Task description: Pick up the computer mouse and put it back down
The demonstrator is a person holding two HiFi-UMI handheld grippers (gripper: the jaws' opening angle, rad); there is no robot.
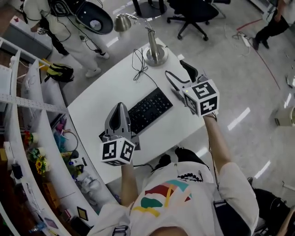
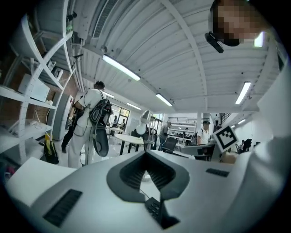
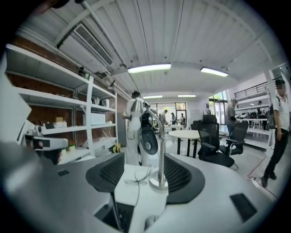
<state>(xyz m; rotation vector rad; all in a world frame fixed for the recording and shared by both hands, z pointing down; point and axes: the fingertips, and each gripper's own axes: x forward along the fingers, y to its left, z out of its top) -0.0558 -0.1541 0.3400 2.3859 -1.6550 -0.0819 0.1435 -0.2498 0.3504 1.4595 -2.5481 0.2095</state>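
Observation:
The computer mouse (image 3: 150,223) shows only as a small grey hump at the bottom edge of the right gripper view, on the white desk (image 1: 99,103) just below the jaws. In the head view I cannot make it out; the right gripper covers that spot. My right gripper (image 1: 180,76) (image 3: 143,175) is open above the desk with nothing between its pads, pointing toward the lamp base (image 3: 157,182). My left gripper (image 1: 120,108) (image 2: 145,157) is shut and empty, held over the left end of the black keyboard (image 1: 150,109).
A metal desk lamp (image 1: 156,53) stands at the desk's far edge, with a black cable (image 1: 139,64) looping beside it. White shelving (image 1: 27,106) runs along the left. A person in white (image 1: 69,32) stands beyond the desk, and office chairs (image 1: 191,14) are further back.

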